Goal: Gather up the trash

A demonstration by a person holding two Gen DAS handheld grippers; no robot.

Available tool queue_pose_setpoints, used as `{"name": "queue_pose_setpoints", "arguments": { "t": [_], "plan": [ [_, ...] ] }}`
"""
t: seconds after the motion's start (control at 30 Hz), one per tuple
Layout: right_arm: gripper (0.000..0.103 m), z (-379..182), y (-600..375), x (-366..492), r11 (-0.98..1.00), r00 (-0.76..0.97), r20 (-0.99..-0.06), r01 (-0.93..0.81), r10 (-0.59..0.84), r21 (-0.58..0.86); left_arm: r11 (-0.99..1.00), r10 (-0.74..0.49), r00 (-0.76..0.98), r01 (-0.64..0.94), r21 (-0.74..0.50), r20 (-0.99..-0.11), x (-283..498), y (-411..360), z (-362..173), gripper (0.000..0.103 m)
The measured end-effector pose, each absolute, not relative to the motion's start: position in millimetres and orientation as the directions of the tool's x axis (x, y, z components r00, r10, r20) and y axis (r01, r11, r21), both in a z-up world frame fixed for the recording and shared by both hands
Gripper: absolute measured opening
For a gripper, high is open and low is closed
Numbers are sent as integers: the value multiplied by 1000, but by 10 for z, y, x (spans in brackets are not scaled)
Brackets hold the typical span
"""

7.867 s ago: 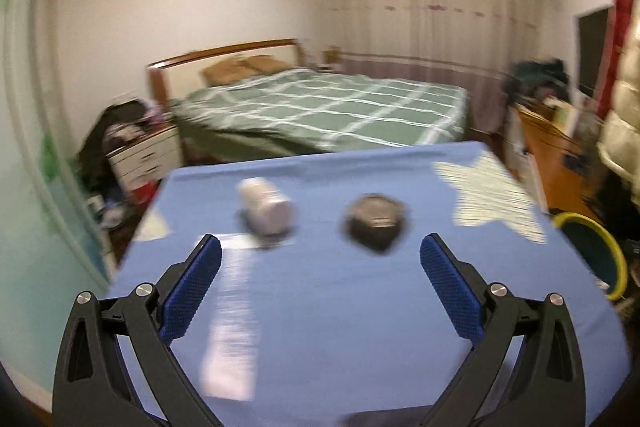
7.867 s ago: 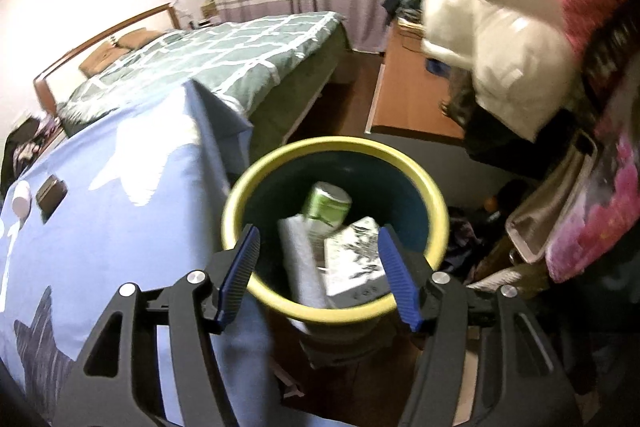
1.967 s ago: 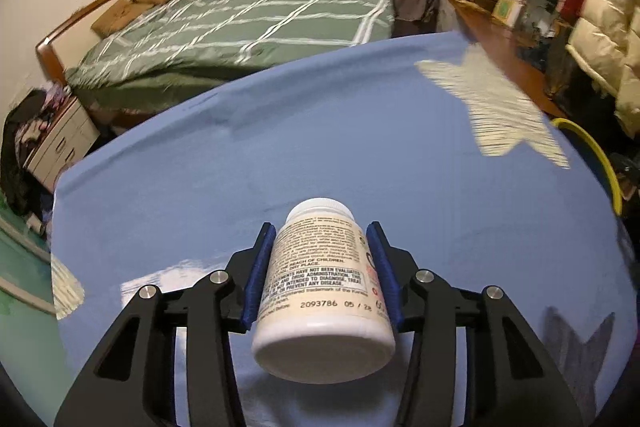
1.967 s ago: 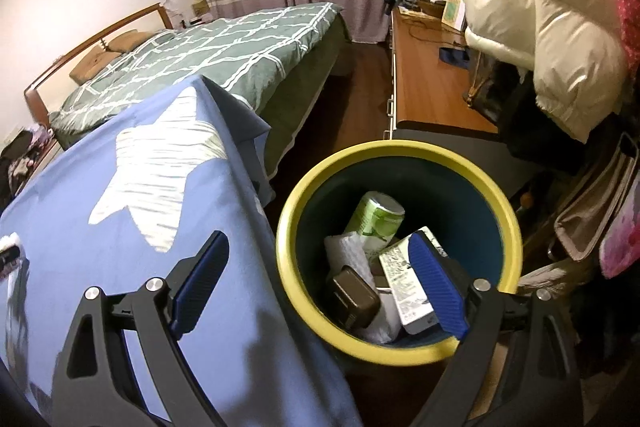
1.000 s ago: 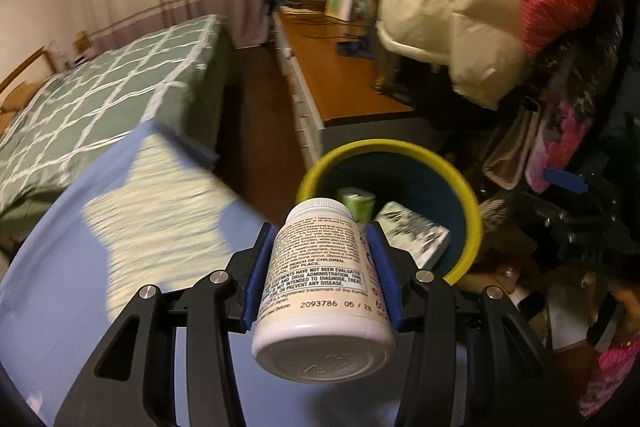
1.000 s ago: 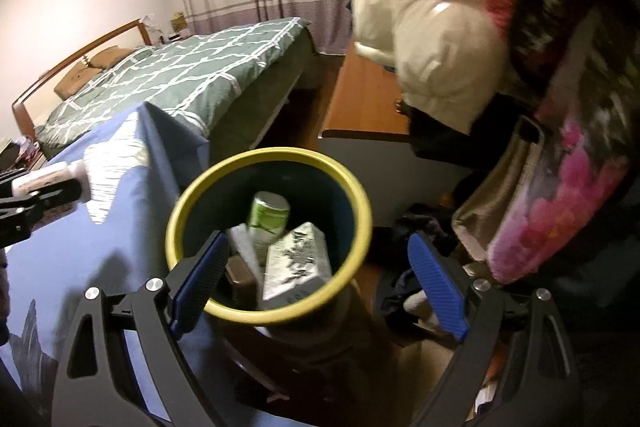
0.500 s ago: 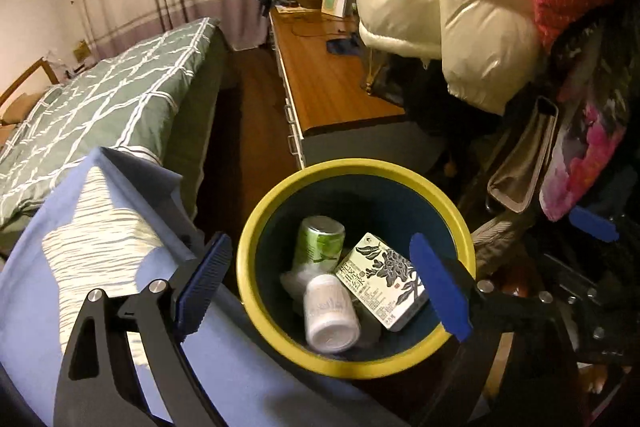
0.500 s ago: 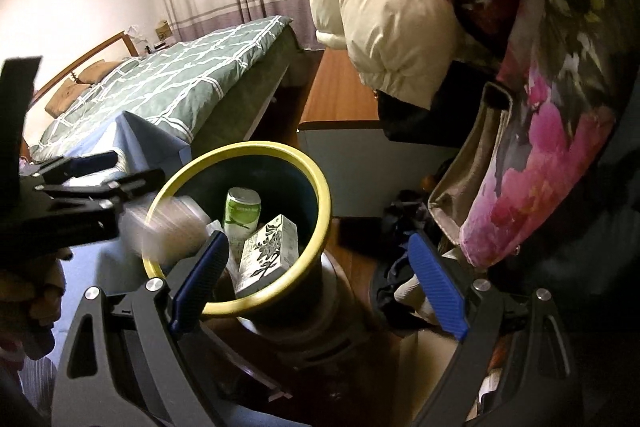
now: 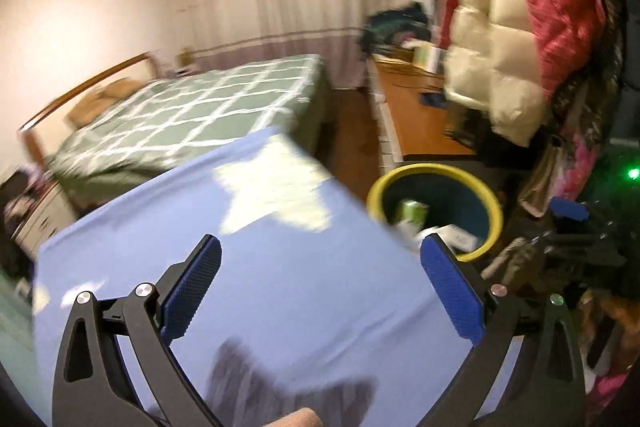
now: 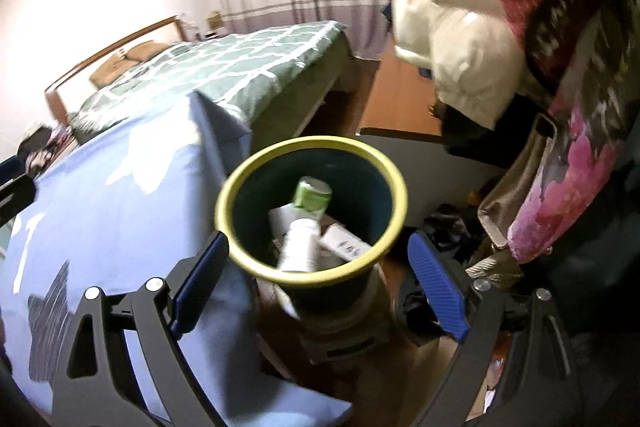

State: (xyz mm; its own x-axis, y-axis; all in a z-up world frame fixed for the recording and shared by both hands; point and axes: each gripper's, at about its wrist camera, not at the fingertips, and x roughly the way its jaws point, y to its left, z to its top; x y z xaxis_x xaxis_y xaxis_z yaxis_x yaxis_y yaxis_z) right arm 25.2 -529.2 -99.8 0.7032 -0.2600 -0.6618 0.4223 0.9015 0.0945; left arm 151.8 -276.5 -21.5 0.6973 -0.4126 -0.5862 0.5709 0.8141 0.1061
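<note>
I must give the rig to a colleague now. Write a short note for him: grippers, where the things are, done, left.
Left gripper: open, holds nothing, over the blue table.
Right gripper: open, holds nothing, over the bin.
In the bin: white bottle, green can, a box, some more trash.
Done: no trash shows on the visible table.
Left: check the table parts outside both views.

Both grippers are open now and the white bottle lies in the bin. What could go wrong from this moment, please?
1. The bin stands close against the hanging edge of the blue cloth; a careless swing of the right gripper, which hovers above the rim, might knock it.
2. The white bottle lies on top of a green can and a box, so further trash may pile up near the rim.
3. The left gripper view is blurred, so it may be moving fast.
</note>
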Motion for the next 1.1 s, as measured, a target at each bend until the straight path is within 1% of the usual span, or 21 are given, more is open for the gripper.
{"name": "queue_pose_setpoints", "arguments": {
  "t": [0.1, 0.3, 0.47, 0.67, 0.77, 1.1],
  "plan": [
    [86, -933, -5103, 211, 915, 716, -650, 396, -254, 79, 881, -349, 748, 467, 74, -564, 1333, -2174, -194, 98],
    [86, -705, -4701, 19, 940, 766, -592, 338, -249, 42, 962, -236, 803, 273, -13, -548, 960, -1127, -144, 98],
    [86, -552, -4490, -128, 951, 799, -551, 307, -241, 29, 985, -162, 841, 172, -29, -516, 601, -618, -116, 98],
    [87, -444, -4368, -234, 958, 816, -531, 286, -228, 28, 993, -115, 865, 118, -24, -489, 379, -376, -96, 98],
    [88, -416, -4348, -253, 958, 820, -525, 285, -228, 30, 994, -109, 873, 106, -32, -476, 387, -398, -43, 98],
    [88, -420, -4332, -229, 958, 815, -534, 284, -223, 33, 992, -121, 863, 122, -31, -491, 459, -529, -57, 98]
  ]
}}
